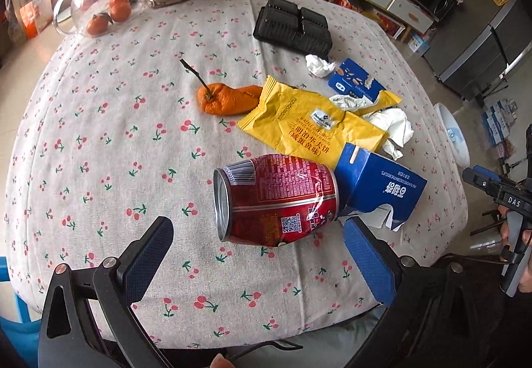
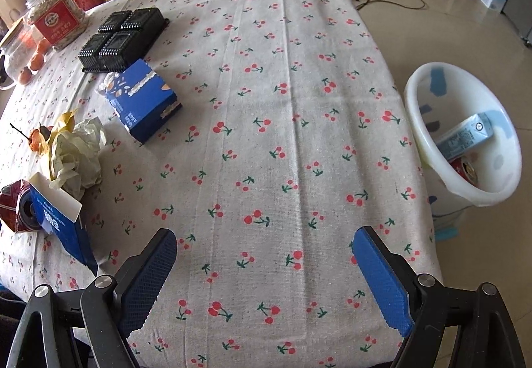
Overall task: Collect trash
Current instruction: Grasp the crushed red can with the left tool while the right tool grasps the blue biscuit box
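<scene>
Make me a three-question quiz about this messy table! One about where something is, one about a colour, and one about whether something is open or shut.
1. Where is the white bin?
A. on the table
B. on the floor beside the table
C. under the glass jar

2. What colour is the big snack wrapper?
A. yellow
B. green
C. pink

3. How is the left hand-held gripper?
A. shut on the can
B. shut on nothing
C. open, holding nothing

Answers:
1. B, the bin stands on the floor off the table's right edge.
2. A, the wrapper lying between the orange peel and the torn blue box is yellow.
3. C, its fingers are spread wide, with the red can lying on its side just ahead of them, not gripped.
</scene>
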Demonstrator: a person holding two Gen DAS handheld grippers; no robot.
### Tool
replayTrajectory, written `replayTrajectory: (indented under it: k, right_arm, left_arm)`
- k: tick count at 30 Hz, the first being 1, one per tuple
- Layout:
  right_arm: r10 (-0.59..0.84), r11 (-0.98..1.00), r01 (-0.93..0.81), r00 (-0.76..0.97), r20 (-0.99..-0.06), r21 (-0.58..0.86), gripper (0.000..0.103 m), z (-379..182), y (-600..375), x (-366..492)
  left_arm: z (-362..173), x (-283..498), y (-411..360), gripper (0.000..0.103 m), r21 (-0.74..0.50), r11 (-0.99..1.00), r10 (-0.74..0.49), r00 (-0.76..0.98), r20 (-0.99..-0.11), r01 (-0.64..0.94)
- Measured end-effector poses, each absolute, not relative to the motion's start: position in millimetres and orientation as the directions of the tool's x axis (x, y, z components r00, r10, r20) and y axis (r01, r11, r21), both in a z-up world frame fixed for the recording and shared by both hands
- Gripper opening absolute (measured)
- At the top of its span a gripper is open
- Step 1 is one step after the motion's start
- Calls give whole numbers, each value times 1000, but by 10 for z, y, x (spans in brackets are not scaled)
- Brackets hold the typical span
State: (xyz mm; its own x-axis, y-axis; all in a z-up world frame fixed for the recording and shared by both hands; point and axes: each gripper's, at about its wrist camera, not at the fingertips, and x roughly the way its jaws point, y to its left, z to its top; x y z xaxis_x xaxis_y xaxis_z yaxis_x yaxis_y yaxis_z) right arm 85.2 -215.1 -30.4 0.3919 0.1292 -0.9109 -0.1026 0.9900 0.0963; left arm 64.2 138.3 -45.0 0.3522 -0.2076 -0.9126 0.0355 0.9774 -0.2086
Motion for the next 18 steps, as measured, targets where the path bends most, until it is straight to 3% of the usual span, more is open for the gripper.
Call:
replayTrajectory:
  k: [5,10,11,12,13,18]
  right_arm:
    - [132,989,-119,393,-910,92,90,-300,-2077,854]
    - [128,988,-128,392,-911,84,90,-310,-2027,852]
    - [128,988,-128,391,-911,84,90,-312,-2021,853]
    - [130,988,-129,390,-911,86,90,-311,-2014,853]
    - [132,988,-131,390,-911,87,90,-309,-2003,856]
    - [152,984,-144,399,-904,102,90,-274,-1888,947]
  left_arm:
    - [-511,695,1326,103,-247,969,-232,335,-913,0]
    - [-593,733,1141,102,-190,982,-183,326,-928,8]
    - [-606,742,1133,100,-187,982,-178,328,-928,3]
    - [-613,746,1136,87,-194,981,-182,334,-925,-2]
    - [-619,751,1149,85,-199,980,-185,332,-925,-10]
    - [-507,686,1322,85,-250,967,-214,386,-897,-46]
